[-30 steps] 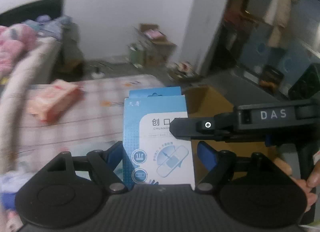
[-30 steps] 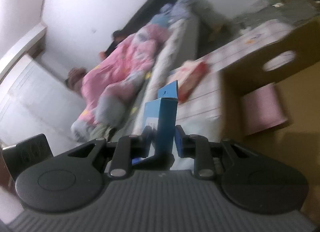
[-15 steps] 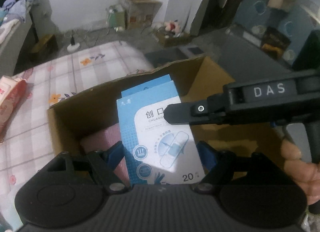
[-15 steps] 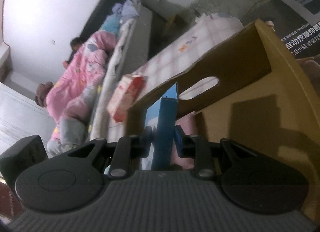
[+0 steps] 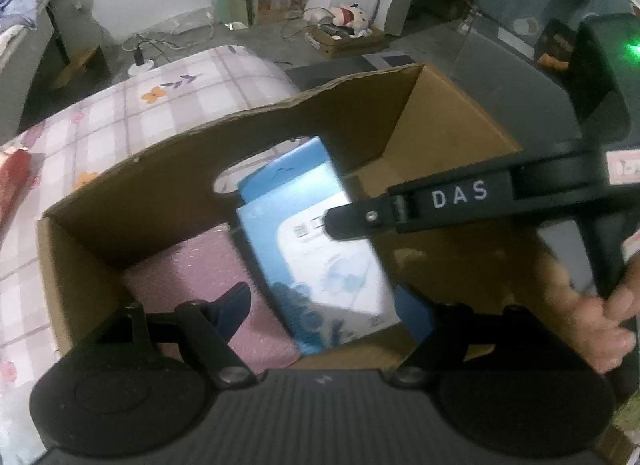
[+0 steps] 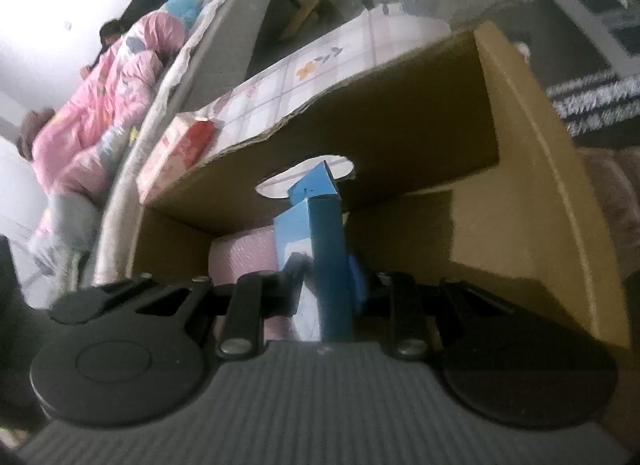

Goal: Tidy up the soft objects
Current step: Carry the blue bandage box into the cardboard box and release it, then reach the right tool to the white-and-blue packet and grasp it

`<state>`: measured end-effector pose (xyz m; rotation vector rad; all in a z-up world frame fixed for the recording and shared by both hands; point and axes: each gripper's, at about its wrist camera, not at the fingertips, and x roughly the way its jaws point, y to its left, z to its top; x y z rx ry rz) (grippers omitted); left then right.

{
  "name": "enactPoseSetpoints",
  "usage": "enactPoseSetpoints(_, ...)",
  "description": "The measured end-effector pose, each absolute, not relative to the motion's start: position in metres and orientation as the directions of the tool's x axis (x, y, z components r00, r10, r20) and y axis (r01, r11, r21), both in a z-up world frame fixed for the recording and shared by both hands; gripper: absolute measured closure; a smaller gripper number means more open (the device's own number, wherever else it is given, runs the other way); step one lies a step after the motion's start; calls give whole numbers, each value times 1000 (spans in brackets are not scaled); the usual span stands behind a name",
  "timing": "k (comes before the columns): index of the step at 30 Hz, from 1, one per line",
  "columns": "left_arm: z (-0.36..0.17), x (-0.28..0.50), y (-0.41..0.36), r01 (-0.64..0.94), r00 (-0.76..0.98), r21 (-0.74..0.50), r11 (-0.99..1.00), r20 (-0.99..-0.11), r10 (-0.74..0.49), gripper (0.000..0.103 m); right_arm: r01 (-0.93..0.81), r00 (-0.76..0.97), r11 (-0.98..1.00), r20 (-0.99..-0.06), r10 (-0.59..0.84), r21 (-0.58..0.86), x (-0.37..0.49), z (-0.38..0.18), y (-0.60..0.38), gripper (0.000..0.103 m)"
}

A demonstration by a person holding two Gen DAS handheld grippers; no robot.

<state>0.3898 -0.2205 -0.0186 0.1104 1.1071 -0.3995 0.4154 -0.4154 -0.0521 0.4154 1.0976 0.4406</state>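
Observation:
A blue-and-white plaster box hangs tilted just inside an open cardboard box. My right gripper is shut on the plaster box's narrow sides. In the left wrist view its black finger crosses the box's face. My left gripper stands wide around the same box. A strip of pink foam shows between its left pad and the box, and its right pad sits at the box's edge. The pink foam sheet covers part of the carton floor.
The carton's far wall has a handle cut-out. It stands on a checked floral cover, with a red-and-white tissue pack to the left. A hand holds the right gripper. A bed with a pink quilt lies beyond.
Both grippers came down together with the plaster box, from above the cover into the carton. The box now leans, and a gap shows at the left gripper's left pad.

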Motion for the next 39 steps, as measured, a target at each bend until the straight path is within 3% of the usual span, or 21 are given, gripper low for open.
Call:
enactPoseSetpoints(7,2,378,-206,372,419,-96,923,-870,-259,23,-216,388,906,-820,422,365,410,-52,-401,80)
enactPoseSetpoints(13,21,367,-194,381,454,-90,920,-849,-271,23,-185,375,900,-818,436,395,417,-64,-394,81)
enactPoseSetpoints(26,61,327,-151,345,539,-138,928,-780,-317,19,-84,481,867,-742,467,491,397,-23,-408,79)
enactPoseSetpoints(32,94,271,-111,313,626,-174,934,-701,-340,15,-148,541,830,-658,524,538,347,28,-410,79)
enactPoseSetpoints(39,104,201,-46,203,715,-194,960,-640,-280,13,-269,530,784,-593,605,559,288,72,-376,79)
